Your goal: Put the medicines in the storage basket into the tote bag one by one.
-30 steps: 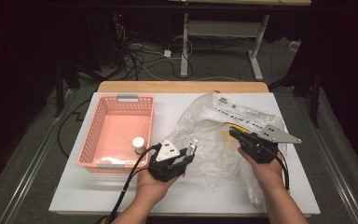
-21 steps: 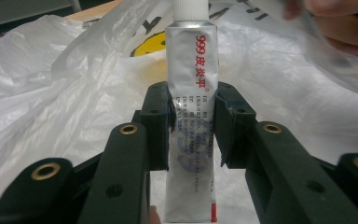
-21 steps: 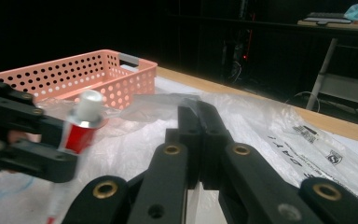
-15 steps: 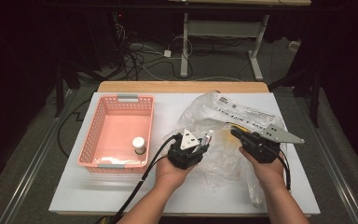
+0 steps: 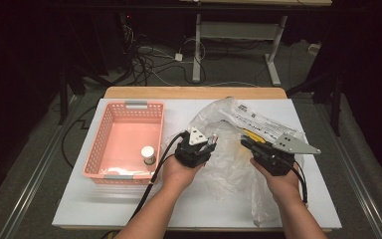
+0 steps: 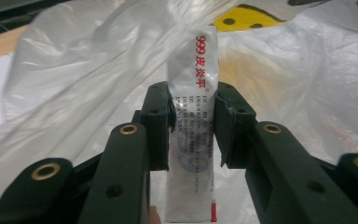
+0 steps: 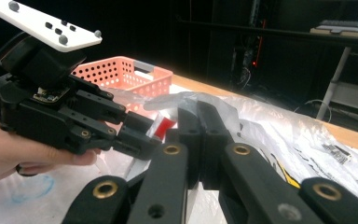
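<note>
The left gripper point(image 6: 193, 121) has its jaws pinching a slim white tube point(image 6: 193, 140) with red lettering, the pads pressing on both its sides; the tube stands upright between them with its top tucked under the mouth of a clear plastic bag point(image 6: 88, 79). The right gripper point(image 7: 199, 140) has its jaws pressed together on a fold of that bag's film. In the high view the two grippers sit near each other over the crumpled bag point(image 5: 238, 164), which lies on the white counter point(image 5: 79, 209). A pink basket point(image 5: 124, 142) stands to the left, holding a small white-capped bottle point(image 5: 148, 155)
</note>
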A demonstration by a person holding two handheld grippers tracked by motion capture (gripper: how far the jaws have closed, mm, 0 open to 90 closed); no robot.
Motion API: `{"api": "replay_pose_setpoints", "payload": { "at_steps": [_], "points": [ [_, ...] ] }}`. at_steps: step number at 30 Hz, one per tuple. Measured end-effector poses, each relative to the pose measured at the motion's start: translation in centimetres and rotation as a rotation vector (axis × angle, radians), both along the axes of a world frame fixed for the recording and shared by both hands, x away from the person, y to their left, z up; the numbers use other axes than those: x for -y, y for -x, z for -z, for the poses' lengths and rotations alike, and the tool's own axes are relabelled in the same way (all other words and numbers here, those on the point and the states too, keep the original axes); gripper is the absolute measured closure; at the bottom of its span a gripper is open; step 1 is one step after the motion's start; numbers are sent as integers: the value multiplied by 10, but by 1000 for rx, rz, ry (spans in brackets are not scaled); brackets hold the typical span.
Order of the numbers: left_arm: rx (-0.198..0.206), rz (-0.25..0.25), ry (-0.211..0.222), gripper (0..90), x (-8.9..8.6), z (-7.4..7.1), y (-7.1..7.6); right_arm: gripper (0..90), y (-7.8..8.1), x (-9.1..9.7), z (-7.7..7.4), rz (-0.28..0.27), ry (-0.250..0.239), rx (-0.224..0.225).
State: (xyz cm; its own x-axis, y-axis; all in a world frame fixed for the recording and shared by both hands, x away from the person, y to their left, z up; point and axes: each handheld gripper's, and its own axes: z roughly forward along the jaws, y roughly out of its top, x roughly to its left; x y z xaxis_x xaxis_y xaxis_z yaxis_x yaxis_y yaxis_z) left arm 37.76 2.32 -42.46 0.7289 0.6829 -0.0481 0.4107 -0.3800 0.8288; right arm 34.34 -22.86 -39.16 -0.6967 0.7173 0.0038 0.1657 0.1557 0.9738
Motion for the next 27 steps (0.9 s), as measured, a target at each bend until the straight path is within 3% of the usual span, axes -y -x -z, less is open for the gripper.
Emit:
{"api": "replay_pose_setpoints", "payload": {
  "at_steps": [3, 10, 19, 27],
  "points": [
    [-9, 18, 11, 672, 9, 4, 2, 900, -2, 1, 3, 4, -3, -7],
    [-33, 47, -22, 671, 31, 16, 3, 900, -5, 1, 5, 1, -5, -12],
    [-25, 50, -34, 670, 54, 24, -3, 900, -7, 3, 1, 6, -16, 2],
    [-37, 46, -36, 670, 63, 32, -11, 900, -9, 5, 1, 5, -20, 4]
  ]
}}
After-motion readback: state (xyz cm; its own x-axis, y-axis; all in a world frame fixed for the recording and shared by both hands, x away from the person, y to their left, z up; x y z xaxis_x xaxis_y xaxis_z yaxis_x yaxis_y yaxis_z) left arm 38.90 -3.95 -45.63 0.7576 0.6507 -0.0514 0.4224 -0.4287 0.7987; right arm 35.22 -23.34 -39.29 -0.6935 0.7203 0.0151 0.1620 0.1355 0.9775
